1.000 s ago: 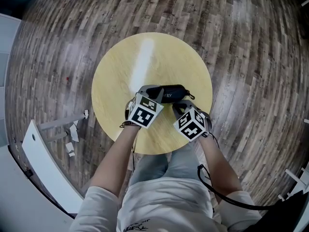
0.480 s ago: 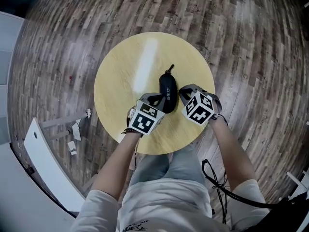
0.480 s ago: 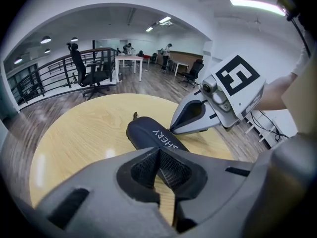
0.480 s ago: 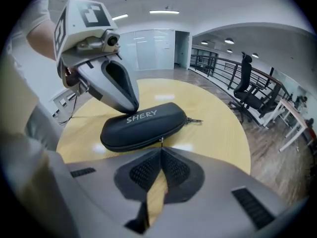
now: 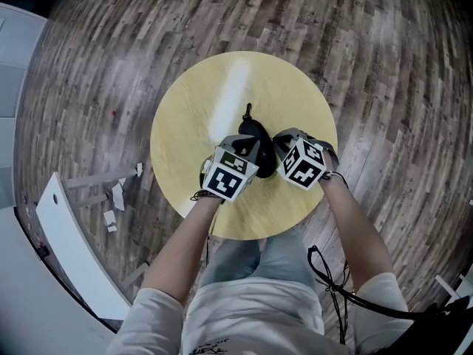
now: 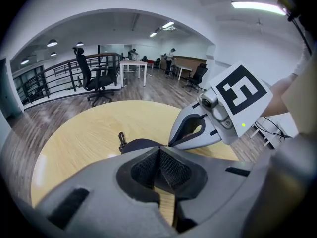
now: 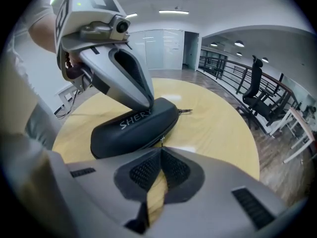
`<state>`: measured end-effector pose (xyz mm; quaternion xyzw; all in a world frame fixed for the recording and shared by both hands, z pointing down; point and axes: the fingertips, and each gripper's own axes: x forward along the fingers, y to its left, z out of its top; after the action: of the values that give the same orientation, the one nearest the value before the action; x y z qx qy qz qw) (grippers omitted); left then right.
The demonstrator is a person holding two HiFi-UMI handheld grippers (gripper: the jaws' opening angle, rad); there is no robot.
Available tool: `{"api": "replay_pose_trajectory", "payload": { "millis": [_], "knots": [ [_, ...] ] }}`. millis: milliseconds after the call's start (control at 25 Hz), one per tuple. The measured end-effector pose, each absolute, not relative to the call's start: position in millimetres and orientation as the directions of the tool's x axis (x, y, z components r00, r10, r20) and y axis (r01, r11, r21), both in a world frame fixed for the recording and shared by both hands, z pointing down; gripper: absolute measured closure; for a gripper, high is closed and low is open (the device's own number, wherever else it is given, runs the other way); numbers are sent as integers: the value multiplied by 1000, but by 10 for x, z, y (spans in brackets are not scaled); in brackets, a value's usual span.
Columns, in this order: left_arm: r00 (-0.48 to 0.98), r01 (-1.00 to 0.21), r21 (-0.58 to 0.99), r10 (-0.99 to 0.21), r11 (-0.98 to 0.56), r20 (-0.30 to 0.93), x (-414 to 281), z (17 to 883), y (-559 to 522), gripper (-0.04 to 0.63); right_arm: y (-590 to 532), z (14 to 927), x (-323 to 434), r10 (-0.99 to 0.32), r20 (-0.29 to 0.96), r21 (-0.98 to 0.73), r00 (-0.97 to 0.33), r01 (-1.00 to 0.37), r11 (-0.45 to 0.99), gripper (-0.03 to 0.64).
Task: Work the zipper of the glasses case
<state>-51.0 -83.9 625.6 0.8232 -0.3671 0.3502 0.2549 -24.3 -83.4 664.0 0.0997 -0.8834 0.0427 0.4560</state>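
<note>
A black zipped glasses case [image 5: 259, 130] lies on the round yellow table [image 5: 192, 124], its clip end [image 5: 247, 109] pointing away from me. My left gripper [image 5: 256, 147] is shut, and in the right gripper view its tips [image 7: 150, 103] rest on top of the case [image 7: 133, 128]. My right gripper [image 5: 275, 154] stands at the case's right side. Its jaws [image 7: 161, 149] are closed on the small metal zipper pull [image 7: 162, 140]. In the left gripper view the case [image 6: 138, 144] lies just past the shut jaws [image 6: 158, 149], and the right gripper [image 6: 171, 144] touches it.
The table stands on a dark wood floor [image 5: 384, 65]. A white panel [image 5: 70, 250] and scraps lie on the floor at the left. A black cable [image 5: 332, 287] hangs by my right arm. Office chairs [image 6: 94, 81] and desks stand far off.
The case has turned from lying crosswise to pointing away from me. My right gripper swung round to its right side, and both grippers have closed in on it.
</note>
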Motion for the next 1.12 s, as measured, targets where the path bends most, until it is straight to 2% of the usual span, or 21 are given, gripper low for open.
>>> {"api": "replay_pose_trajectory", "payload": {
  "millis": [520,760,1120],
  "knots": [
    [487,-766,162,-398,-622,778,-518,6299,-836,589,-373,6651,-53,-37,844,-33,-535,-121,992,617],
    [489,-767,165,-398,-620,776,-529,6319,-847,589,-4,6637,8,-13,837,-88,-547,-158,983,617],
    [495,-764,152,-419,-627,761,-536,6289,-843,589,430,6580,-320,-48,786,-193,-616,-319,928,617]
  ]
}}
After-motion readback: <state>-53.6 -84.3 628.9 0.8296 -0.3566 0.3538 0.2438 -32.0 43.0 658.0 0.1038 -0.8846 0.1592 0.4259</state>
